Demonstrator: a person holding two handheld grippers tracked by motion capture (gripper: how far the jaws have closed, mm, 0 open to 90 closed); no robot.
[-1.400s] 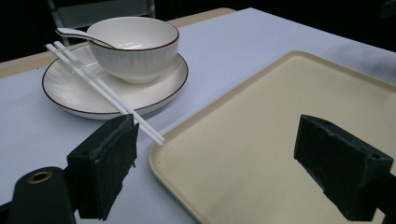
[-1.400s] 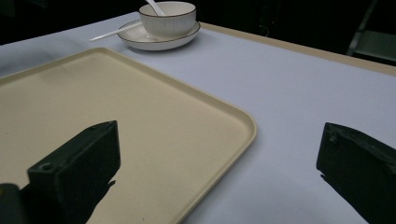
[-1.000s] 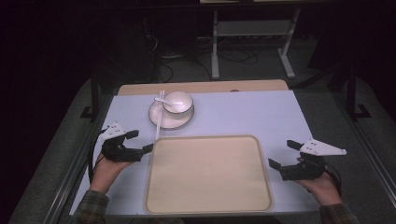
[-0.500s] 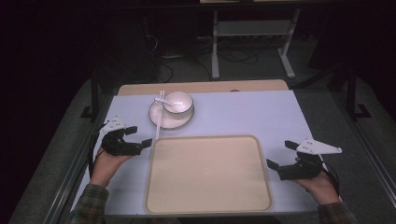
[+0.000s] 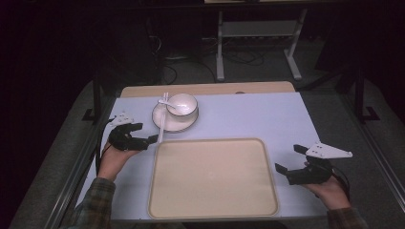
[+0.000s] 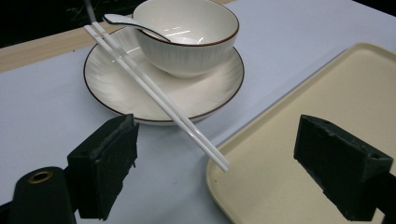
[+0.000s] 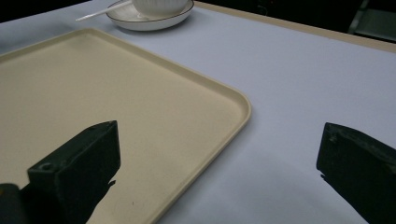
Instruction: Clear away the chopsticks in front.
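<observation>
A cream tray lies at the table's near middle, its corner also in the left gripper view and the right gripper view. Behind it stands a white plate bearing a white bowl with a spoon in it. White chopsticks rest across the plate's left side, their tips over the tray's corner. My left gripper stands open just left of the tray's far-left corner, facing the chopstick tips. By the tray's right edge my right gripper is open and holds nothing.
The table has a pale blue top with a wooden strip along its far edge. Beyond it the floor is dark, with a metal stand and cables. Dark rails run along both sides of the table.
My left gripper has moved forward and a little right, toward the plate and chopsticks. The right gripper has drifted slightly nearer the tray's right edge. Both stay open.
</observation>
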